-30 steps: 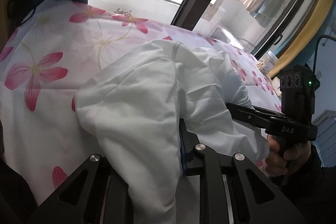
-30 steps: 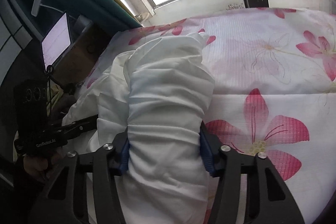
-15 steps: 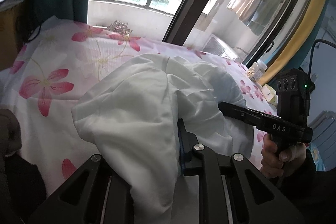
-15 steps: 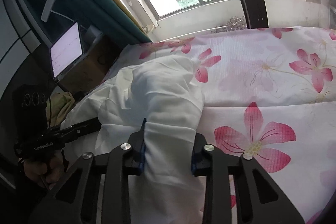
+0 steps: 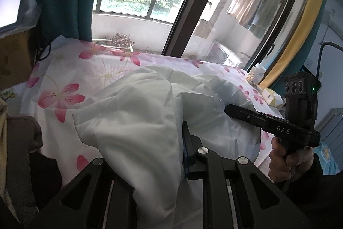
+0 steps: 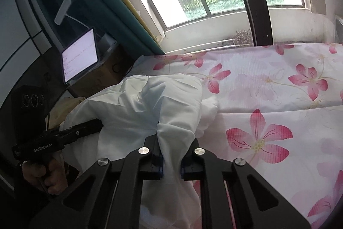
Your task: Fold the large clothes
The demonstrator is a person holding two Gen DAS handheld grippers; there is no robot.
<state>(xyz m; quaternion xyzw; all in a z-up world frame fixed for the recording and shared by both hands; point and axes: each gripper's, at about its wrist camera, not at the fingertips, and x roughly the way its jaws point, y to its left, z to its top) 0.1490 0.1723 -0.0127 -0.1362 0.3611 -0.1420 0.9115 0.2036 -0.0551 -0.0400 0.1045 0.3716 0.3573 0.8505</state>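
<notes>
- The right gripper (image 6: pixel 171 161) has a gathered rope of the white garment (image 6: pixel 150 104) between its pads, and its jaws are closing on that cloth; the bunch is squeezed narrow where it passes through them.
- The left gripper (image 5: pixel 150 164) has a thick fold of the same white garment (image 5: pixel 137 121) draped over it. Only its right pad shows, pressed against the cloth, so it reads as pinching the fold, though the other pad is hidden under the fabric.
- The garment lies heaped on the flowered bedsheet (image 6: pixel 278 100), near the bed's front edge, with both gripped portions raised above the pile.
- Risks from here, as a judgement: each gripper holds a bunched wad instead of a clean edge or corner, so lifting further may bring up a tangle that will not spread flat. The cloth looks thin and slippery; a wad pinched in layers could let the inner layers slide out.
- If the two grippers part before the cloth clears the bed, the heap could drag the sheet or twist between them.
- Pose: both grippers point forward and somewhat downward over the bed, side by side. Each is held by a pistol-style handle; the left hand (image 6: pixel 49 177) shows in the right wrist view, and the right hand (image 5: pixel 289 161) in the left wrist view, fingers wrapped round the grips.
</notes>
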